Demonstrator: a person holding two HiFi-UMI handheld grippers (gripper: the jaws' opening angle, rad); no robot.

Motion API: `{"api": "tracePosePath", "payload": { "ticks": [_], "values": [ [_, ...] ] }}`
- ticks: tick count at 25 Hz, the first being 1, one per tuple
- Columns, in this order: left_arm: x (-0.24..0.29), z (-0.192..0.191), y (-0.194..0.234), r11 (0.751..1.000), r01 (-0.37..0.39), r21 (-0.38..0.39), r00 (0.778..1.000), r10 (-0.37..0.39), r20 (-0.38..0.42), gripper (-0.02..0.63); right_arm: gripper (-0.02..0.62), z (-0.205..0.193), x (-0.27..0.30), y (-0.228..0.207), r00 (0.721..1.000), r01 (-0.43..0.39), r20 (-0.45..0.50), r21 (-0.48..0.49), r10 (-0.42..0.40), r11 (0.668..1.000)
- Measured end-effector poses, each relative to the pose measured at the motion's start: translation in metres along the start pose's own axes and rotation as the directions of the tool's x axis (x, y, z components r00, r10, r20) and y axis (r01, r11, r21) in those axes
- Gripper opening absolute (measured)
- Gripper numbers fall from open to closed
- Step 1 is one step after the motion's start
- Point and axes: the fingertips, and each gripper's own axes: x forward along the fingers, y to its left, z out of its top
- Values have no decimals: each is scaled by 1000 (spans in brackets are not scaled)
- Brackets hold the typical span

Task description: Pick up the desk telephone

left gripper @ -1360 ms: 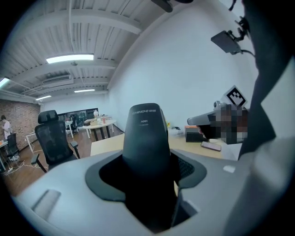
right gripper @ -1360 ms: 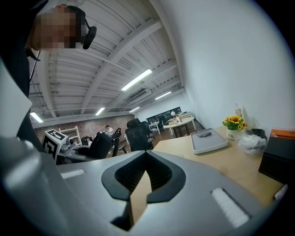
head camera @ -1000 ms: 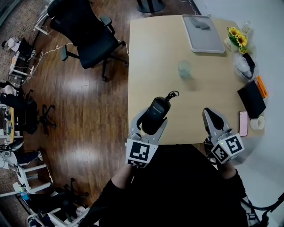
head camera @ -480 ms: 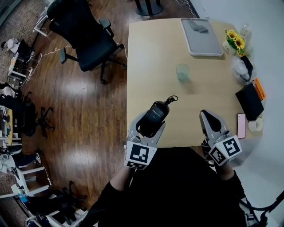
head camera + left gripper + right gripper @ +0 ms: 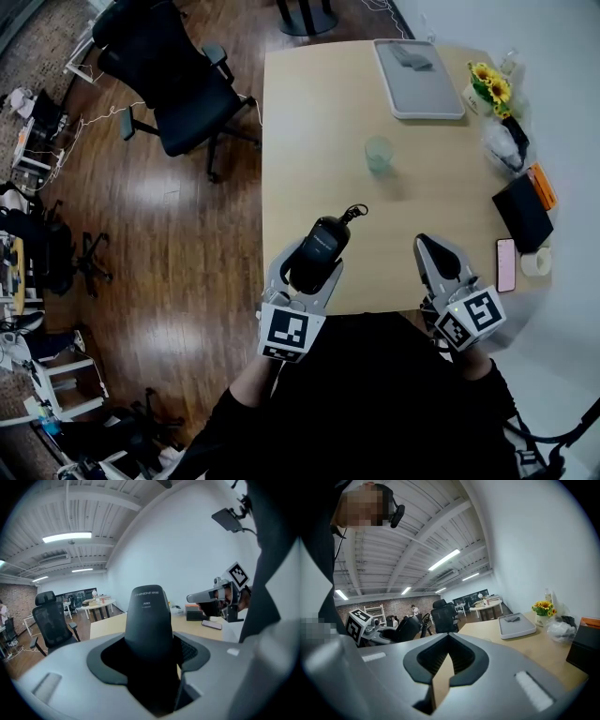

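Note:
The black telephone handset [image 5: 320,246] hangs over the near edge of the wooden table [image 5: 412,206], its short cord [image 5: 354,214] curling off the far end. My left gripper [image 5: 312,265] is shut on it, one jaw on each side. In the left gripper view the handset [image 5: 147,620] stands upright between the jaws of that left gripper [image 5: 150,663] and fills the gap. My right gripper [image 5: 432,247] hovers over the table's near right edge. It is shut with nothing in it, and in the right gripper view the right gripper [image 5: 446,641] has its tips meeting.
A clear glass [image 5: 379,153] stands mid-table. A grey tray [image 5: 417,66] lies at the far end, with sunflowers [image 5: 492,84] to its right. Along the right edge are a black box [image 5: 521,211], a pink phone [image 5: 507,264] and a tape roll [image 5: 536,262]. An office chair [image 5: 169,75] stands on the floor to the left.
The whole head view has drifted slightly. Both grippers keep about the same place over the table's near edge, the left one still holding the handset.

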Motion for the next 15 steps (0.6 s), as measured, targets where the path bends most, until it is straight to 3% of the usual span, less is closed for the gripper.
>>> {"api": "tracePosePath", "payload": {
  "ticks": [15],
  "values": [
    [-4,7,4,1000,-11,-5,1000,11,19,262,0,1,4,6,1000,-18,-12,-14,18,1000]
  ]
}}
